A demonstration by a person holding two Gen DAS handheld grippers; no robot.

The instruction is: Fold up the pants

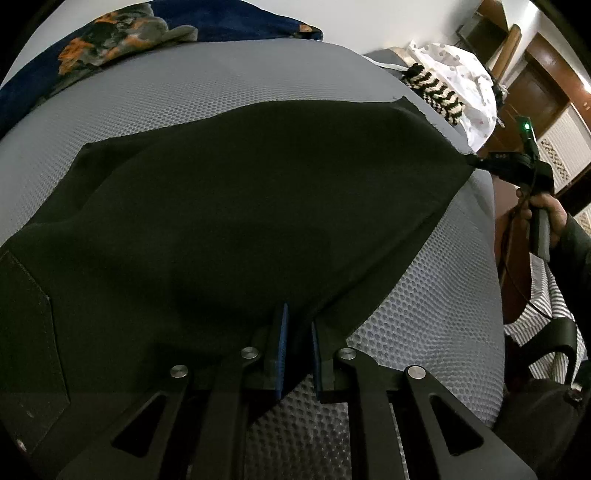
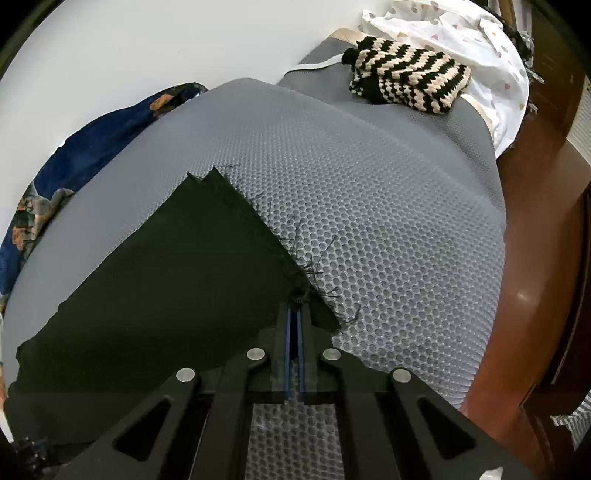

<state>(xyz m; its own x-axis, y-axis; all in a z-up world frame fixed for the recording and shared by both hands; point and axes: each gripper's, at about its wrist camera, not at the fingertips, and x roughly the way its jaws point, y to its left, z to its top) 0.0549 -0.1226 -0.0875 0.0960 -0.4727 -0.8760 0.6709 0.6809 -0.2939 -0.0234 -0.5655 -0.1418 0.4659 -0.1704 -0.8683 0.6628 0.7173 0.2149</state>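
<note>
Black pants (image 1: 229, 206) lie spread on a grey honeycomb mat (image 1: 207, 88). A back pocket (image 1: 26, 325) shows at the left. My left gripper (image 1: 297, 325) is shut on the near edge of the pants. My right gripper (image 2: 295, 310) is shut on a frayed hem corner of the pants (image 2: 177, 273), with loose threads around its tips. In the left wrist view the right gripper (image 1: 476, 161) holds the far right corner of the pants, and a hand grips its handle.
A blue floral cloth (image 1: 122, 40) lies at the mat's far left (image 2: 74, 155). A black-and-cream knit piece (image 2: 410, 79) and a white dotted cloth (image 2: 461, 33) lie at the far right. Brown wood (image 2: 532, 258) borders the mat on the right.
</note>
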